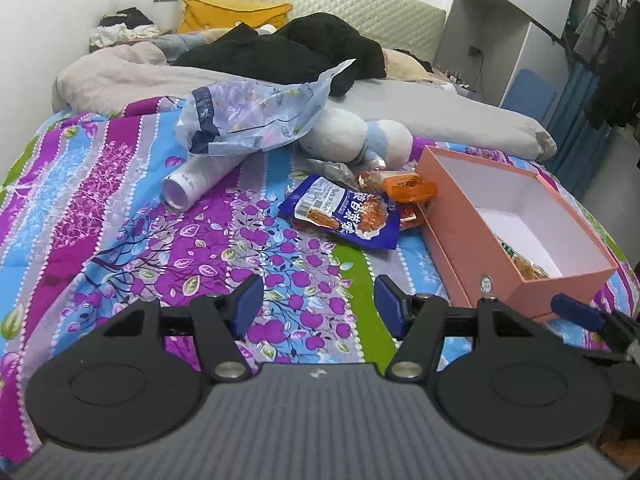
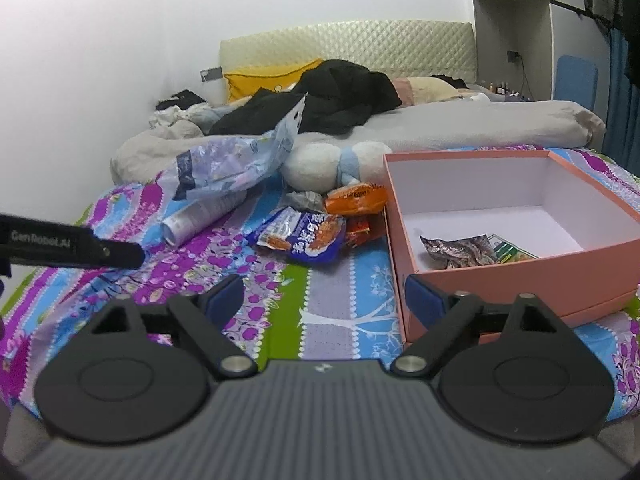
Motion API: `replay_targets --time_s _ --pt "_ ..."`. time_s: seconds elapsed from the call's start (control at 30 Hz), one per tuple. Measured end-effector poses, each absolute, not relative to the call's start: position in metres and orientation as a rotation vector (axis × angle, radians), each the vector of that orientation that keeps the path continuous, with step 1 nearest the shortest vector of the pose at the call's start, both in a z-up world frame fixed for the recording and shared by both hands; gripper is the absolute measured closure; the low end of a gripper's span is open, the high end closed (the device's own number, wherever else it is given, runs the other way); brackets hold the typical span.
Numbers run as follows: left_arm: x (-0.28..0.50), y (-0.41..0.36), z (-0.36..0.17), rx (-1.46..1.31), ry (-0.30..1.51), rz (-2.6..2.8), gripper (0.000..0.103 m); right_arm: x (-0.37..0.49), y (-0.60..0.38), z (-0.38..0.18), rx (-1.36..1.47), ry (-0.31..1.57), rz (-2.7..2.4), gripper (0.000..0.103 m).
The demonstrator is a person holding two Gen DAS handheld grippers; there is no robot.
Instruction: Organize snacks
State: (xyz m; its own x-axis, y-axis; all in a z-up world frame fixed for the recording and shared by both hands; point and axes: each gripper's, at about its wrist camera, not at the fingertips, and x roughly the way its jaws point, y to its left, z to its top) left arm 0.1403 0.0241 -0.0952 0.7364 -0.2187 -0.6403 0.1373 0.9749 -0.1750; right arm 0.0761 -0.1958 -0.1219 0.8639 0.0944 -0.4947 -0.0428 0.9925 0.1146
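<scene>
Two grippers hang low over the patterned bedspread [image 1: 120, 216], both empty. Farthest left, the left gripper [image 1: 319, 306] has its jaws parted with nothing between them. The blue snack packet [image 1: 344, 212] lies ahead of it and slightly to the right, well apart, with its long axis slanting across the gripper's line of reach. Just beyond the packet sits an orange snack packet [image 1: 410, 187], and a red wrapper [image 2: 362, 229] is tucked half under both, so its shape is hard to make out. Next comes the right gripper [image 2: 326, 296], jaws spread wide and holding nothing, its right finger just beside the near corner of the pink box [image 2: 520, 268]. That box lies right of the loose snacks; inside, a crinkled dark packet [image 2: 456, 250] and a green-edged one [image 2: 514, 251] rest against the near wall, partly hidden by it. I judge the left hand better lined up on the blue packet.
</scene>
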Motion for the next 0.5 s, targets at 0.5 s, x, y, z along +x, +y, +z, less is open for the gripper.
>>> replay_targets --time_s 0.5 --pt "0.238 0.044 -0.171 -0.261 0.774 -0.196 0.036 0.151 -0.165 -0.168 -0.058 0.561 0.116 0.019"
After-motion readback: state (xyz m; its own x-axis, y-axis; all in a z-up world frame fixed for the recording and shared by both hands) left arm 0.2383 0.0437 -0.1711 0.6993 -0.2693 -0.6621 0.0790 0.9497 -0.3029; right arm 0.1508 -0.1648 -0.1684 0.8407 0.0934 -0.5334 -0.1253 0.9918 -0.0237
